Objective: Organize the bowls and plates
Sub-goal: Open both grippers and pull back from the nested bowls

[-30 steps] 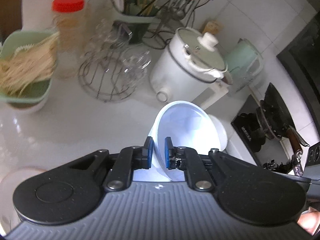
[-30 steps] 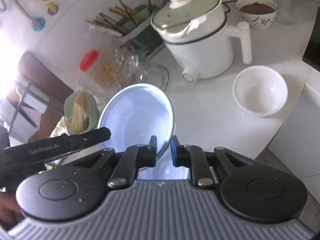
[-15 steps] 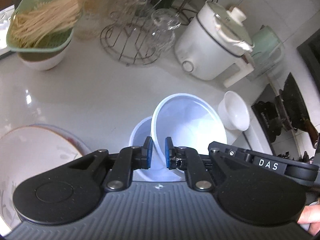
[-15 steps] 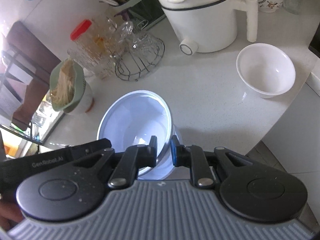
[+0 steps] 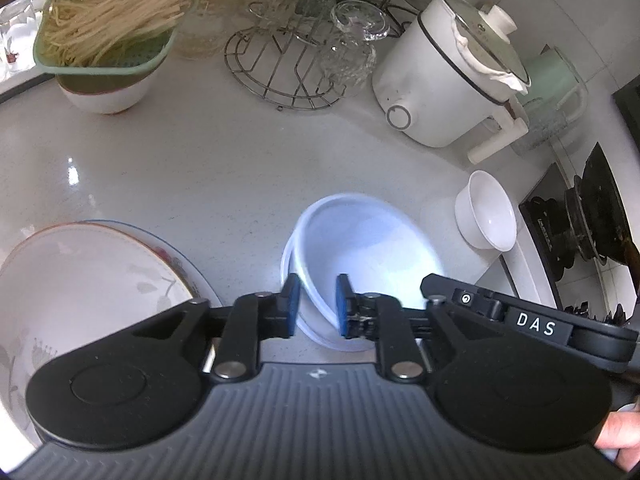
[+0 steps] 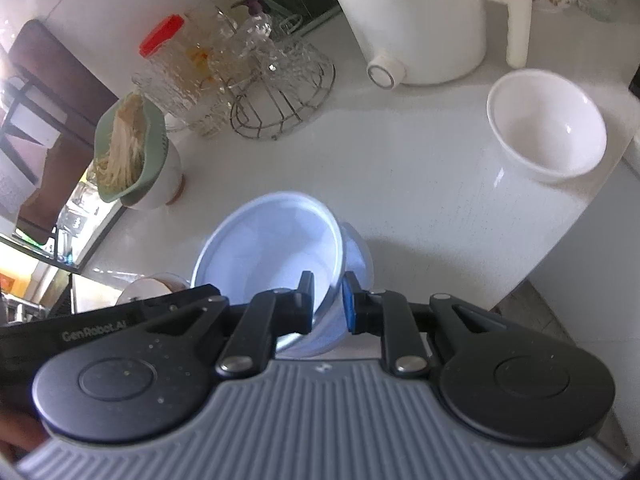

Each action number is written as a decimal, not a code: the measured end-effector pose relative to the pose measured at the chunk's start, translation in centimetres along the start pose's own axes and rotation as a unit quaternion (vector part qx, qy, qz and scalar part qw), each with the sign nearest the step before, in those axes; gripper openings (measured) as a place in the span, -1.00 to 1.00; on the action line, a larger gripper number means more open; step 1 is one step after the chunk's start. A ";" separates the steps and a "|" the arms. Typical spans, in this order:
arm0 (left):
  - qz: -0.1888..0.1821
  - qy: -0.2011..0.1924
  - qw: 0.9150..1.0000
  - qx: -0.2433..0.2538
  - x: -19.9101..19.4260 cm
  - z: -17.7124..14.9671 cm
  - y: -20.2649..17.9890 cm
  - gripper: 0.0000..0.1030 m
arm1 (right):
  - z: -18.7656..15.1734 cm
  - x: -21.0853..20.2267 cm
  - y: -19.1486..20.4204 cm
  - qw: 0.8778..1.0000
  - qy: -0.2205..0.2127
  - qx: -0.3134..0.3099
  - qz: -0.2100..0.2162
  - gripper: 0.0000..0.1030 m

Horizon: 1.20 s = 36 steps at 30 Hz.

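Note:
A pale blue plastic bowl sits nested in a second one on the white counter, near its front edge. My left gripper straddles the near rim with its jaws parted and clear of it. My right gripper is shut on the upper blue bowl's right rim; the lower bowl shows beside it. A white ceramic bowl stands to the right, also in the right wrist view. A flowered plate lies at the left.
A white electric pot stands behind, with a wire rack of glasses and a green strainer of noodles on a bowl to its left. A gas stove is at the right. The counter edge drops off at the right.
Both grippers lowered the blue bowl into the second blue bowl on the counter. My left gripper's jaws have opened off the rim; my right gripper still pinches it.

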<state>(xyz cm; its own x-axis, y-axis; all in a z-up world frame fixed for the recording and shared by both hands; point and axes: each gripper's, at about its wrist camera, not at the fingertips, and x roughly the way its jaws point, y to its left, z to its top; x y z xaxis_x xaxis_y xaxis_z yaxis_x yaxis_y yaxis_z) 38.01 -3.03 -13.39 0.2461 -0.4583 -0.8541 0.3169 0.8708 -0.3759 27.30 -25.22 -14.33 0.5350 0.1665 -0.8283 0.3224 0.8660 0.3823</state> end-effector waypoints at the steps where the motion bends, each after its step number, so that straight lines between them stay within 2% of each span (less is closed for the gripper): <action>1: 0.002 -0.005 1.000 0.008 -0.4 0.0 -0.2 -0.33 | 0.0 -0.3 0.3 1.000 -0.006 -0.007 -0.003 -0.51; 2: 0.002 -0.012 1.000 0.018 -0.9 0.2 -0.6 -0.23 | 0.1 -0.7 0.5 1.000 -0.013 -0.009 0.000 -0.34; 4: 0.002 -0.022 0.999 0.029 -1.9 0.4 -1.1 -0.21 | 0.0 -1.5 0.6 1.000 -0.028 -0.010 0.007 -0.23; 12: -0.002 -0.068 0.996 0.051 -6.5 1.7 -2.2 -0.21 | 0.7 -6.1 1.5 0.994 -0.108 -0.017 0.004 -0.23; 18: -0.011 -0.097 0.993 0.067 -9.6 1.7 -3.0 -0.21 | 0.3 -9.0 2.1 0.988 -0.150 -0.024 0.003 -0.23; 28: -0.020 -0.110 0.991 0.077 -12.0 0.1 -2.8 -0.21 | -1.2 -11.1 3.4 0.981 -0.192 -0.039 -0.004 -0.23; 36: -0.014 -0.125 0.990 0.056 -12.3 -0.2 -2.5 -0.21 | -0.8 -11.5 3.3 0.979 -0.198 -0.055 -0.010 -0.23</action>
<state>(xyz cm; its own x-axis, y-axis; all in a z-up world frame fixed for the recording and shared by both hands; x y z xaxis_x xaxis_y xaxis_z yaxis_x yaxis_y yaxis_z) 34.04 0.40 -2.01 0.4502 -0.5238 -0.7232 0.4236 0.8382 -0.3434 21.63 -23.90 -3.84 0.7972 -0.0284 -0.6030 0.2620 0.9162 0.3033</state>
